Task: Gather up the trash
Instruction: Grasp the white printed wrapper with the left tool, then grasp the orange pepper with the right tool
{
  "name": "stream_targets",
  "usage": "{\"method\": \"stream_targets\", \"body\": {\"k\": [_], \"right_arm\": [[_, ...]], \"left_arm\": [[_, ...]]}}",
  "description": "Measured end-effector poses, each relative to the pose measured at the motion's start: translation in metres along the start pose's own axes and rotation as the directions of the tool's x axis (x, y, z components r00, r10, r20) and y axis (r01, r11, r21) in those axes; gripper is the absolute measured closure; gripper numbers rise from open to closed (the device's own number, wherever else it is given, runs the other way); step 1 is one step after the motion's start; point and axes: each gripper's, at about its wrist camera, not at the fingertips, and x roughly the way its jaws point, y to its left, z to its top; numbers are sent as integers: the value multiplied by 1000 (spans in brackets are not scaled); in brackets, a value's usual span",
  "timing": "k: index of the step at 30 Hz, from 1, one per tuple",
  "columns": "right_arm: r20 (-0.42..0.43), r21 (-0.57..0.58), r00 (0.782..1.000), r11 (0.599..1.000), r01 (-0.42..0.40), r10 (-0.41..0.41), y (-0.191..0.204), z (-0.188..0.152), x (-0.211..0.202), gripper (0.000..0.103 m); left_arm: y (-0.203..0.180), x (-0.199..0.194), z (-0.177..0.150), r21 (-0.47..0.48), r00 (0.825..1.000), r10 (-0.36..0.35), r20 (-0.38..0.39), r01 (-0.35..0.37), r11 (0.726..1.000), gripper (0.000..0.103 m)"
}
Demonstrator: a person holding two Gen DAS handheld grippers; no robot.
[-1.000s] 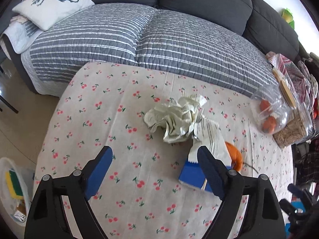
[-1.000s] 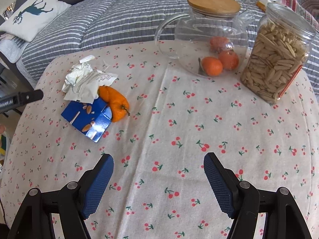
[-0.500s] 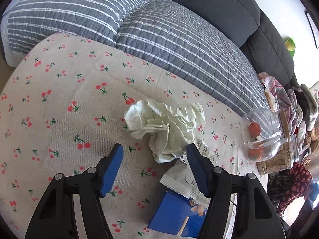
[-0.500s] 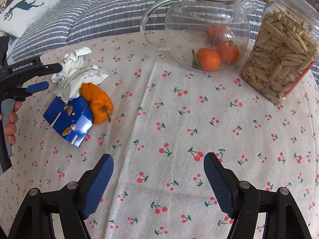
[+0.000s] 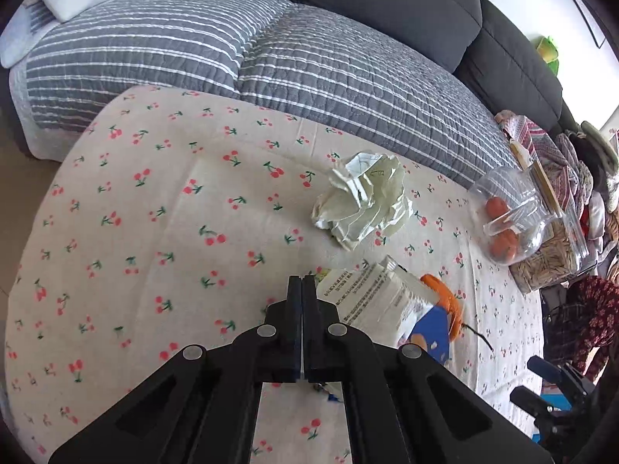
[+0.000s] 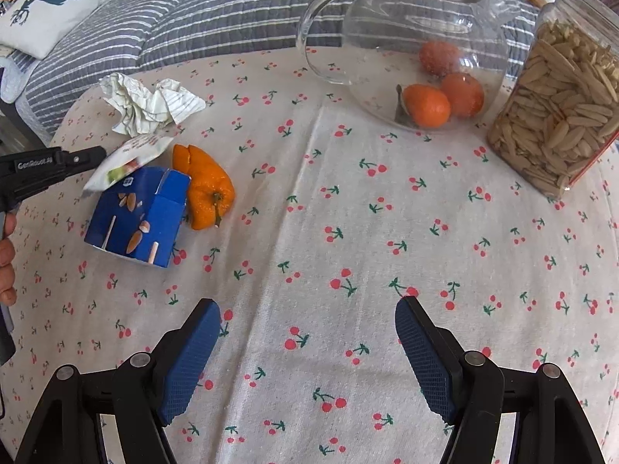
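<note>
The white snack wrapper (image 5: 371,301) is what I'm after. It's lying on top of the blue carton (image 6: 135,216), with the orange pepper (image 6: 205,189) touching the carton at its 3 o'clock and the crumpled paper (image 5: 363,205) near, up at 12.

My left gripper (image 5: 301,282) is clamped fully together, tips right at the wrapper's 9 o'clock corner. From the left wrist view I honestly can't tell if I've caught a sliver of the edge or just snapped shut beside it. I'd say test it with a slow lift. If the wrapper doesn't follow, reopen, slide further in over the corner and bite deeper, without dragging the carton along.

My right gripper (image 6: 307,332) is spread wide over bare tablecloth (image 6: 348,232), holding nothing.

The views are worth comparing. The right wrist camera shows the left tips side-on meeting the wrapper's corner, plus the carton's whole face, which the left view mostly hides under the wrapper. The left view shows the pads pressed flush and the printed side of the wrapper.
</note>
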Motion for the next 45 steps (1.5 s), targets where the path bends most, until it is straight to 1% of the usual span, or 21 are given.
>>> {"method": "stream_targets", "body": {"k": [5,9,14,15,17,21,22,23,24,25,26,28,30,31,36,37,38,39,40,42,45], "right_arm": [[20,1,1000,1000,-10,10,2,2,-9,25],[23,14,999,999,-35,35,8,4,-11,25],[16,39,998,997,-68,67,25,15,2,25],[15,36,998,997,-69,68,31,18,5,25],[13,16,997,997,-77,77,45,25,8,25],[27,-22,996,996,-85,86,69,38,7,25],[33,-25,996,996,-85,85,71,40,6,25],[37,-25,996,996,-81,82,72,41,5,25],[39,-22,996,997,-76,77,71,41,6,25],[42,-14,997,997,-71,71,67,40,7,25],[45,-4,997,998,-69,69,63,38,7,25],[49,11,996,998,-69,69,51,32,11,25],[5,22,999,999,-32,32,40,30,19,26],[3,33,1000,999,-26,26,33,29,21,26],[-13,53,999,998,-28,29,10,29,28,26],[-17,58,999,998,-32,33,6,30,30,26],[-20,66,999,997,-41,43,4,31,31,26],[-22,70,998,996,-52,54,2,33,33,26],[-20,72,998,996,-60,61,1,35,34,26],[-17,65,997,995,-70,71,3,39,36,26],[-8,54,996,994,-91,91,9,45,39,26]], "left_arm": [[21,-44,-15,3,999,33,11,-33,999,103],[27,-81,-29,54,996,84,30,-86,995,103],[45,-121,-49,99,990,129,57,-135,986,103],[50,-124,-51,99,990,128,54,-133,986,103],[58,-126,-52,99,994,95,46,-99,990,103],[58,-112,-48,108,999,47,0,-47,993,99],[54,-105,-45,110,999,41,-9,-40,993,90],[48,-97,-41,113,999,30,-23,-28,993,66],[40,-87,-38,114,999,18,-35,-14,993,53],[31,-78,-37,113,1000,6,-29,-3,994,37],[22,-71,-35,120,1000,-7,-21,10,993,36],[-1,-52,-32,161,999,-14,-34,19,987,36],[-21,-33,-29,205,1000,-6,-30,12,979,36],[-28,-24,-27,219,1000,-1,-29,8,976,36],[-44,21,-24,213,998,-22,-55,33,976,38],[-44,24,-24,216,999,-28,-38,36,976,48],[-44,26,-23,209,998,-46,-39,53,976,66],[-42,28,-20,183,997,-59,-56,68,981,68],[-38,27,-17,150,996,-68,-57,76,986,76],[-30,23,-13,101,996,-79,-51,84,991,81],[-20,10,-8,79,999,-46,-23,48,996,84]]}}
